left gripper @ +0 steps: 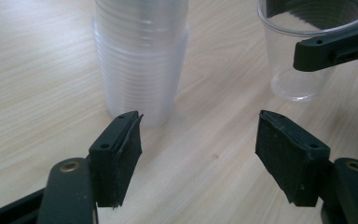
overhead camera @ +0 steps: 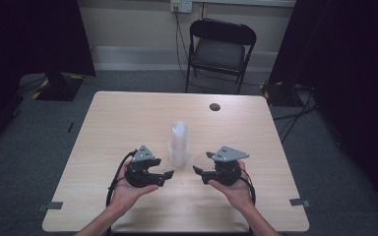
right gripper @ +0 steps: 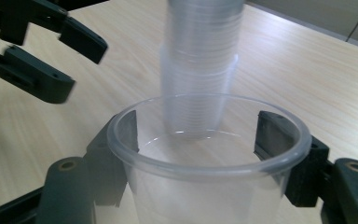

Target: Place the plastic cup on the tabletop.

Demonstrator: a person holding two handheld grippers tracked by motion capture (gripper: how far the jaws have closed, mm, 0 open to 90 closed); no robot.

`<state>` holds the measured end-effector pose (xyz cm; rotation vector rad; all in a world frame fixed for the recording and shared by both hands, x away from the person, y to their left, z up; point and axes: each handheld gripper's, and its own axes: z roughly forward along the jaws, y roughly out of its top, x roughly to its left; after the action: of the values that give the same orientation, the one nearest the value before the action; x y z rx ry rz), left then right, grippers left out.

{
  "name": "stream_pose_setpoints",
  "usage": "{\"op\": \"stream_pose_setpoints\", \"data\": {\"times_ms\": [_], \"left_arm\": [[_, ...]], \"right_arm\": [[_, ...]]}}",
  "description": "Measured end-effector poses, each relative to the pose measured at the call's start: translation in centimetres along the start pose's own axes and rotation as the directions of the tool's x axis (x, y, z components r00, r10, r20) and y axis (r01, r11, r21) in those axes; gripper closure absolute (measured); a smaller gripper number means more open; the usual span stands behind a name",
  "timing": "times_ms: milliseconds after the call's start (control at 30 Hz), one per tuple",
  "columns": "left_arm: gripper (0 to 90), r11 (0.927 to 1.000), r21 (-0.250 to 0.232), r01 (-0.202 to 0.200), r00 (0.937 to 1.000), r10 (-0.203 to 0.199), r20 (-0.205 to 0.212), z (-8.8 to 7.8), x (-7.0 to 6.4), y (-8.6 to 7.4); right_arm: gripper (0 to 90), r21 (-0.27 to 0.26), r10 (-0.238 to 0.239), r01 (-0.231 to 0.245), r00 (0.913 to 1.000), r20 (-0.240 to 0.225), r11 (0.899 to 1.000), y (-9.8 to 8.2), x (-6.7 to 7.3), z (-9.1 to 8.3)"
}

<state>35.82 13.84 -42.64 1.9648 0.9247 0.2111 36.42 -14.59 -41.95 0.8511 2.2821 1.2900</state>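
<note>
Nearest the camera, a person's forearms reach in from the table's near edge, each hand holding a two-jaw gripper over the pale wooden table (overhead camera: 128,118). At left in the high view, the left gripper (overhead camera: 169,174) stands with its jaws spread wide and nothing between them; its own camera shows the two black pads parted over bare wood, facing the foot of the cup stack. Opposite it, the right gripper (overhead camera: 197,170) carries a single clear plastic cup (right gripper: 205,163) upright, the rim sitting between its two jaws, one pad on either side of the cup wall (whether the pads press the plastic cannot be told for certain, though the cup sits snug between them). From the left gripper view that same cup appears at upper right, a black jaw crossing its rim. Between and just beyond the two grippers, a tall stack of clear plastic cups (overhead camera: 179,143) stands upright near the table's middle. Farther back a small dark disc (overhead camera: 215,106) lies near the far edge. Beyond the table, a black folding chair (overhead camera: 220,51) faces it against the wall.
</note>
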Motion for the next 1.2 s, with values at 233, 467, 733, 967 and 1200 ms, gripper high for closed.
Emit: {"op": "stream_pose_setpoints", "data": {"times_ms": [233, 467, 733, 967, 1200], "left_arm": [[30.8, 0.9996, 0.014, -0.026, 0.9990, 0.027, -0.035, -2.0, 1.1, -0.1], [30.0, 0.9998, 0.017, -0.014, 0.9989, 0.015, -0.044, -3.4, 2.2, -1.4], [32.3, 0.9969, 0.068, -0.040, 0.9976, 0.044, -0.053, -4.0, 2.2, -3.0], [32.8, 0.9985, 0.053, -0.010, 0.9979, 0.013, -0.063, -4.1, 3.1, -3.6], [26.9, 0.9981, 0.059, 0.016, 0.9949, -0.010, -0.100, -4.0, 3.4, -4.2]], "right_arm": [[29.2, -0.032, 0.010, -0.009, 0.9997, 0.021, 0.999, 1.4, -1.3, 0.0], [29.2, -0.020, 0.042, -0.041, 0.9974, 0.059, 0.999, 1.5, -3.2, 1.1], [29.3, -0.053, 0.106, -0.101, 0.9900, 0.094, 0.993, 2.0, -4.9, 1.6], [29.6, -0.073, 0.178, -0.170, 0.9767, 0.120, 0.983, 1.8, -7.1, 2.9], [29.3, -0.066, 0.205, -0.197, 0.9651, 0.162, 0.978, 1.8, -8.5, 4.3]]}}
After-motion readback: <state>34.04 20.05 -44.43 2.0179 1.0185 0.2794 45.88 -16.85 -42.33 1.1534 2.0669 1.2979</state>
